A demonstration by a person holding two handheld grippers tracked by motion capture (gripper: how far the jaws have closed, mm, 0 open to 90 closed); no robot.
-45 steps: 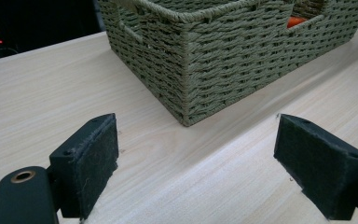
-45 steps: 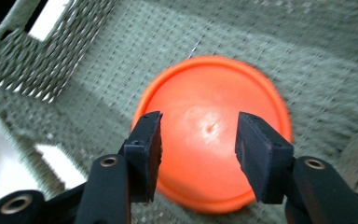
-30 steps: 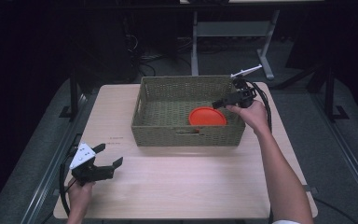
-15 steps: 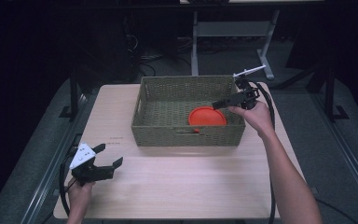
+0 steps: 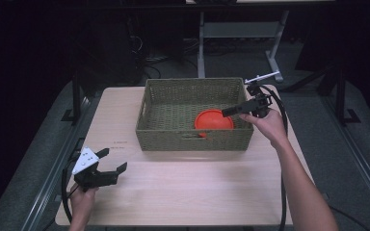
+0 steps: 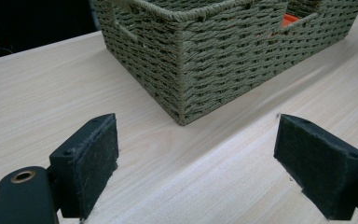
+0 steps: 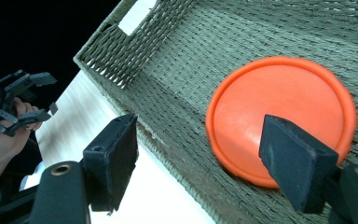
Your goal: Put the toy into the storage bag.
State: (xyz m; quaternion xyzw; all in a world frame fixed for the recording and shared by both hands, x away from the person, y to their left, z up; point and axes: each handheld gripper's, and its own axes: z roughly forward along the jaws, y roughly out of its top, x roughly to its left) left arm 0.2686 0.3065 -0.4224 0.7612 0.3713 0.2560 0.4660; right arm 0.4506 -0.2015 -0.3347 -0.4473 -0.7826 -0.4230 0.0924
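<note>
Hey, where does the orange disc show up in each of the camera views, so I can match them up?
High view: the orange disc lies inside the woven basket, toward its near right corner.
Left gripper view: a sliver of the disc peeks over the basket's rim at upper right.
Right gripper view: the disc lies flat on the basket floor, right of centre.
Shared landmark: the basket.

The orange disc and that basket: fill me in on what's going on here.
A person works with two hand-held grippers at a wooden table. The orange disc lies flat inside the woven basket. The right gripper hangs over the basket's right rim; its jaws have just been opening, with nothing between them. The left gripper rests open near the table's front left corner, holding nothing.
</note>
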